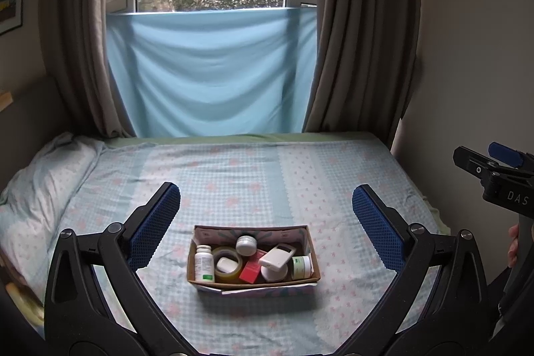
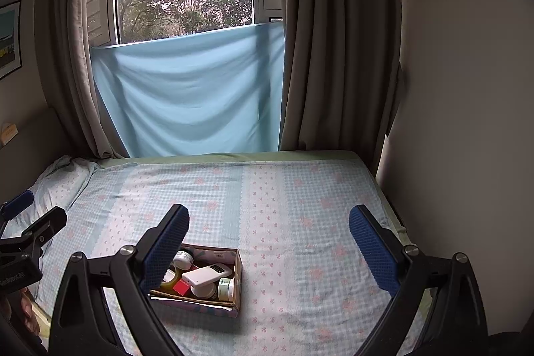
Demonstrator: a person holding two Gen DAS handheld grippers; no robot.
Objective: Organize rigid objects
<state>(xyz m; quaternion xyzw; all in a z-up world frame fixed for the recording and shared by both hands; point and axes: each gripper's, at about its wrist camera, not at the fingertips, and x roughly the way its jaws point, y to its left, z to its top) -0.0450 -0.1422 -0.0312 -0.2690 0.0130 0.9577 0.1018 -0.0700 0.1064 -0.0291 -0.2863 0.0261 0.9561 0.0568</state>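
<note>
Small open cardboard box [image 1: 253,284] with a floral-patterned outside, sitting on the bed [image 1: 267,162] toward its near edge, front flap folded down. Packed full inside: at the left end a white pill bottle [image 1: 204,263] with a green-edged label, standing upright; next to it a roll of clear yellowish tape [image 1: 228,263] lying flat, with a small white case [image 1: 225,264] resting in its hole. Behind these, toward the back wall, a small white jar [image 1: 246,245] with a grey lid. In the middle a red carton [image 1: 252,269], tilted. Over it a white flat remote-like device [image 1: 277,257], lying slanted across a round white tub [image 1: 274,272]. At the right end a pale green jar [image 1: 302,267] on its side, touching the box wall.

Seen from the right wrist, same box [image 2: 237,272] low and left, partly hidden behind the near finger; remote [image 2: 207,276] and green jar [image 2: 225,288] clearly visible there.

Left gripper [image 1: 266,212] spread wide above and in front of the box, holding nothing, blue pads well apart on either side. Right gripper [image 2: 269,234] likewise spread wide and empty, hovering over bare sheet to the right of the box.

Around: checked blue sheet with pink flowers, pillow [image 1: 40,175] at the left, blue cloth [image 1: 210,72] hung across the lower window, grey curtains [image 1: 360,32] on both sides.
</note>
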